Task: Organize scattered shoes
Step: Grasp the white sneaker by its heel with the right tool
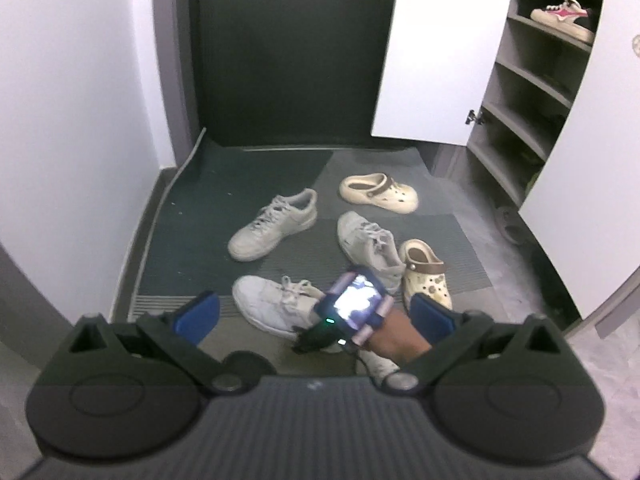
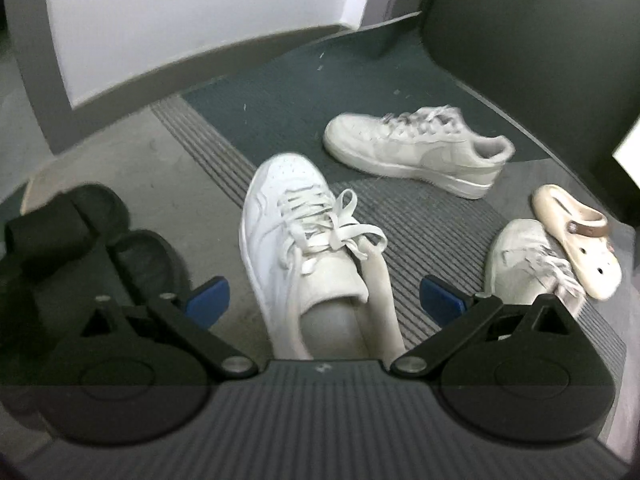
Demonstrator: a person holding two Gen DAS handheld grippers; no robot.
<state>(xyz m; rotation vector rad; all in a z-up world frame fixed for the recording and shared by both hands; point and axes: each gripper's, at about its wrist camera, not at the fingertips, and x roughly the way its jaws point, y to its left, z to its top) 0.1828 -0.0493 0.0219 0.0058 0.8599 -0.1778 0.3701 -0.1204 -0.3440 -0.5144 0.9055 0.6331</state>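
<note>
Three white lace-up sneakers and two cream clogs lie scattered on the doormat. In the right wrist view the nearest sneaker (image 2: 296, 240) points away from me. Its heel opening sits between the fingers of my right gripper (image 2: 325, 300), which is open and not touching it. A second sneaker (image 2: 416, 152) lies beyond, with a third (image 2: 524, 264) and a clog (image 2: 576, 240) to the right. My left gripper (image 1: 316, 316) hangs open and empty above the scene, over the near sneaker (image 1: 272, 304). A hand (image 1: 396, 340) holds the right tool, its lit screen (image 1: 356, 306) facing up.
An open shoe cabinet (image 1: 516, 128) stands at the right, with a pink-and-cream sneaker (image 1: 564, 18) on an upper shelf. Its white doors (image 1: 432, 52) swing outward. A dark slipper (image 1: 510, 226) lies below it. Black shoes (image 2: 60, 232) sit left of the right gripper. A dark door and white walls close off the entry.
</note>
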